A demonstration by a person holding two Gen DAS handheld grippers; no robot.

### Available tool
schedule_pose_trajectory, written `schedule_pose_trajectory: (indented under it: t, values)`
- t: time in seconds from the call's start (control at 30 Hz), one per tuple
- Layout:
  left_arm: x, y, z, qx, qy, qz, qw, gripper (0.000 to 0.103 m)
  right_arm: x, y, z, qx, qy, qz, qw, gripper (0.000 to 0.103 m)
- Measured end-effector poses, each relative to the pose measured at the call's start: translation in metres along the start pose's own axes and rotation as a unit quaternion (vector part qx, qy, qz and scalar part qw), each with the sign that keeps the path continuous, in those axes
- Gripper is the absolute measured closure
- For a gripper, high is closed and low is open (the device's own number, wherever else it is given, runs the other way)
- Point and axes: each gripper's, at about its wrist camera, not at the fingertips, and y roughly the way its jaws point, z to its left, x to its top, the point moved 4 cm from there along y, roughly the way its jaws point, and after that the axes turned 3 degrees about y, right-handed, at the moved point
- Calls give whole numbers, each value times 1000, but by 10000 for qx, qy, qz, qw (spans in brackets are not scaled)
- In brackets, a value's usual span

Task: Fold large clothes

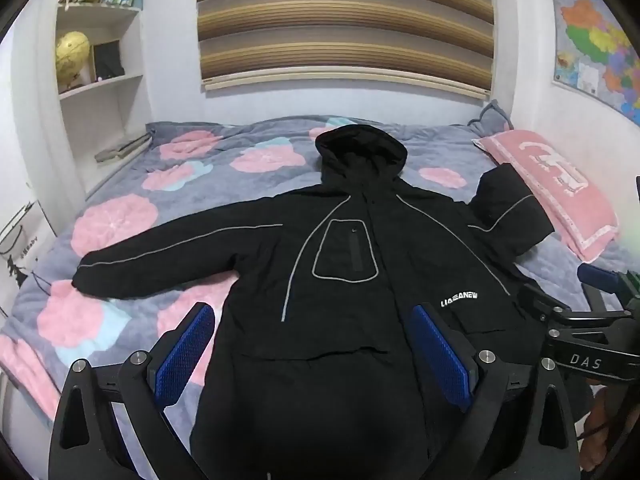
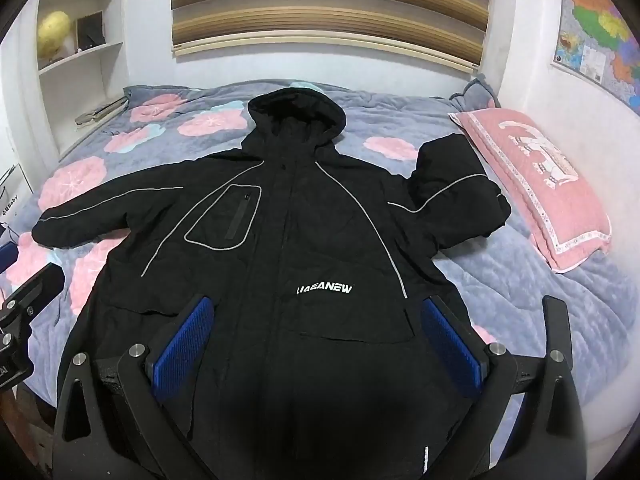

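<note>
Jacket: one black hooded jacket, spread front-up on the bed, hood toward the far wall, hem toward the cameras.
Sleeves: two; the one on the picture's left lies stretched out sideways, the one on the picture's right is bent, its cuff end doubled back beside the pillow.
Trim: grey piping runs along both sleeves and down the chest; one piped chest pocket; one white wordmark lower on the front.
Pillow: one, pink, at the right side of the bed, just beside the bent sleeve.
Quilt: grey with pink and pale blue blossoms, under the jacket.
Grippers: two, each with two blue-padded fingers.
Left gripper: jaws spread wide, nothing between them; held above the hem on the jacket's left half, one pad over the quilt's edge of the jacket, the other over the black front.
Right gripper: jaws likewise parted and holding nothing; above the hem, both pads over black cloth, the wordmark just beyond them.
Contact: whether either gripper touches the jacket cannot be told.
Wall: one striped blind, one map, one shelf unit with books and a yellow globe.
</note>
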Motion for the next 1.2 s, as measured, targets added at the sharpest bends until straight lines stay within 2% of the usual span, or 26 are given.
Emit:
schedule_pose_trajectory:
  t: [0.5,1.2]
  values:
    - [-4,13,7,-14,-152,104,9998,4,-1,11,9,73,-19,166,9998,0]
    - [-10,24,16,-68,-236,204,9995,4,2,20,17,-60,-254,76,9996,0]
